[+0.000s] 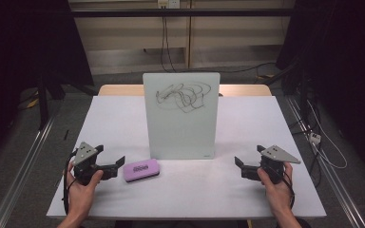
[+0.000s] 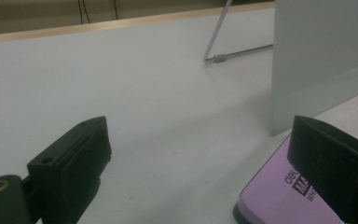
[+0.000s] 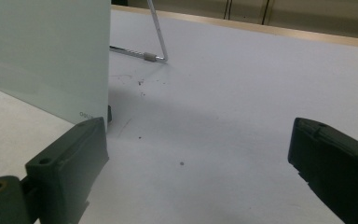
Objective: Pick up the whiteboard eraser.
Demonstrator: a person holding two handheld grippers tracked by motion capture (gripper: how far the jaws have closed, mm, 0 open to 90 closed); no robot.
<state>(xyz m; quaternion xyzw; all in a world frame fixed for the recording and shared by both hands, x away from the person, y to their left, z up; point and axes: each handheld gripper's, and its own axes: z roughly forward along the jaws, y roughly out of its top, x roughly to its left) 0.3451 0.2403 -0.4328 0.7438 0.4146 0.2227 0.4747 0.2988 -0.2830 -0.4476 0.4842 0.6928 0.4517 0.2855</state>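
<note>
Eraser (image 1: 141, 170), a purple block with dark print on top, lies flat on the white table (image 1: 123, 118) just ahead of the left gripper (image 1: 119, 164), whose jaws stand wide apart and hold nothing (in the left gripper view it lies beside the right-hand jaw, not between the two). Beyond the eraser, a scribbled whiteboard (image 1: 180, 116) stands upright. Right gripper (image 1: 239, 164), well off to the other side, also gapes empty.
</note>
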